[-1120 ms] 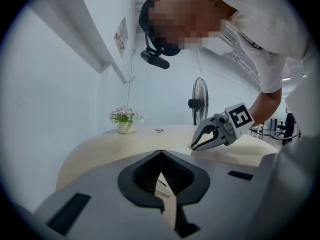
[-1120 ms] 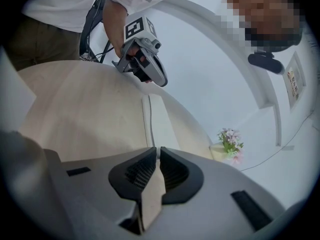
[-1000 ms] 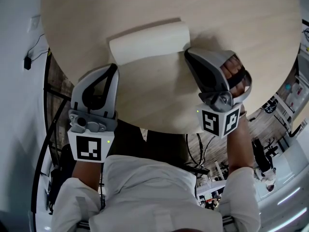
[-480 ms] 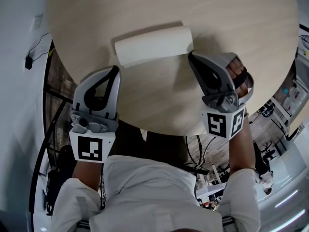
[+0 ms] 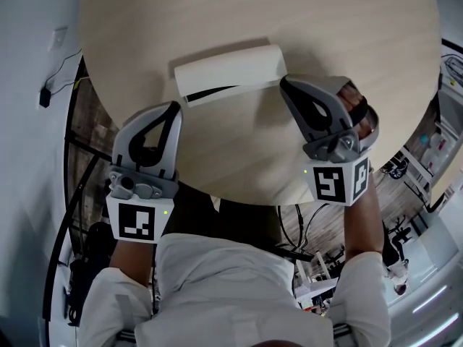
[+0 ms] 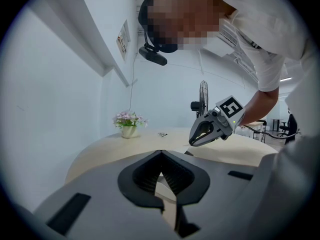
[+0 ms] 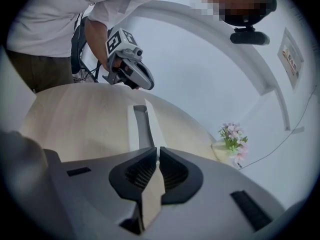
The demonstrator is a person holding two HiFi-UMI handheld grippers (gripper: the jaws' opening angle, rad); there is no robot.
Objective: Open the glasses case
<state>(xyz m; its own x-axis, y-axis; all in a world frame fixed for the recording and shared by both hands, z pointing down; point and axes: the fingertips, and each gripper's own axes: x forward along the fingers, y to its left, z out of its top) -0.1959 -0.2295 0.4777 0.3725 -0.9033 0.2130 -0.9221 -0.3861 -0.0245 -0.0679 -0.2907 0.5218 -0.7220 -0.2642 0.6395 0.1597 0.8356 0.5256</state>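
On the round table the glasses case lies slightly ajar, left tongs and right tongs both pressed together.

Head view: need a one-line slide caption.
Glasses case cracked open on the round table, right gripper at its right end, left gripper near its left end.

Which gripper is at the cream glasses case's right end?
The right gripper; the left gripper sits by the left corner of the cream glasses case.

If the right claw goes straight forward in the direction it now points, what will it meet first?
The glasses case: its near end lies directly ahead of the right claw, very close to the tips, perhaps already touching.
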